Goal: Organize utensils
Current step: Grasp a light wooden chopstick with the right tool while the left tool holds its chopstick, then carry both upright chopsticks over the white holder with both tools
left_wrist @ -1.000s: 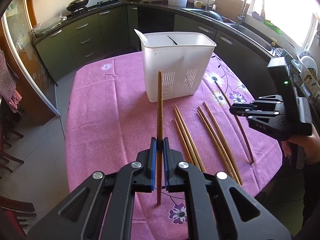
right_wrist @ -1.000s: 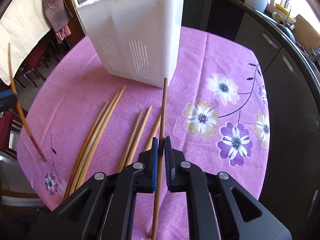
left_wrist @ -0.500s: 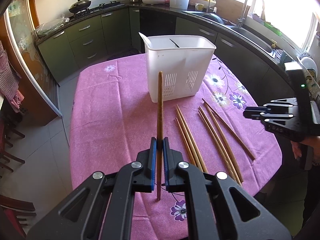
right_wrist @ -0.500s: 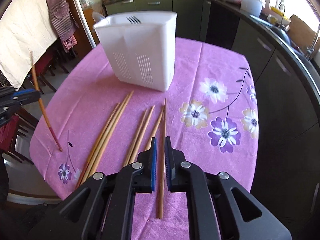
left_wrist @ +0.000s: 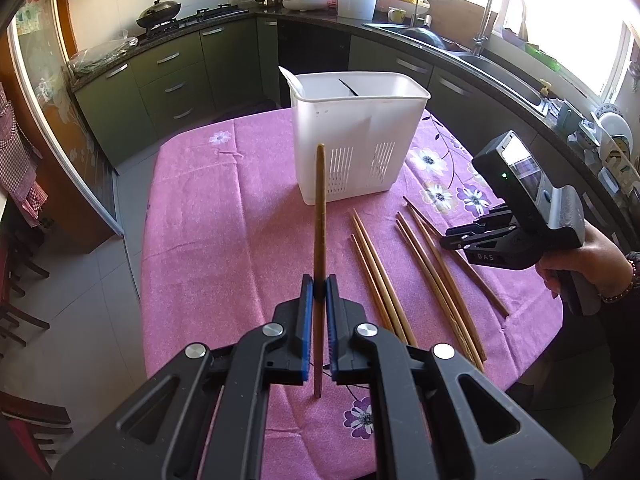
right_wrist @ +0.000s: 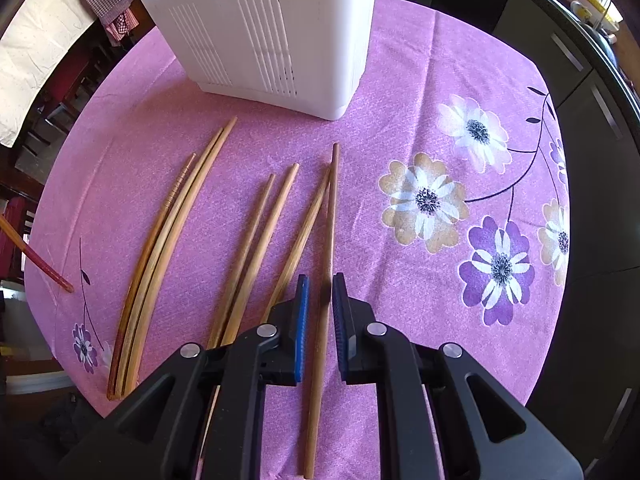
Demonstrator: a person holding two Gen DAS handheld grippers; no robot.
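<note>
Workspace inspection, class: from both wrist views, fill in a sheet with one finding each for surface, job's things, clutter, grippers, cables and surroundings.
Surface: table under a pink flowered cloth.
Job's things: white holder upright on the table; loose chopsticks flat in front of it; one chopstick held off the cloth.
Clutter: nothing seen.
Grippers: left gripper shut on the chopstick; right gripper low over the table, fingers just parted, straddling the outermost chopstick without pressing it.
Cables: nothing seen.
Surroundings: kitchen with dark green cabinets, a wok on the stove, a sink tap.
</note>
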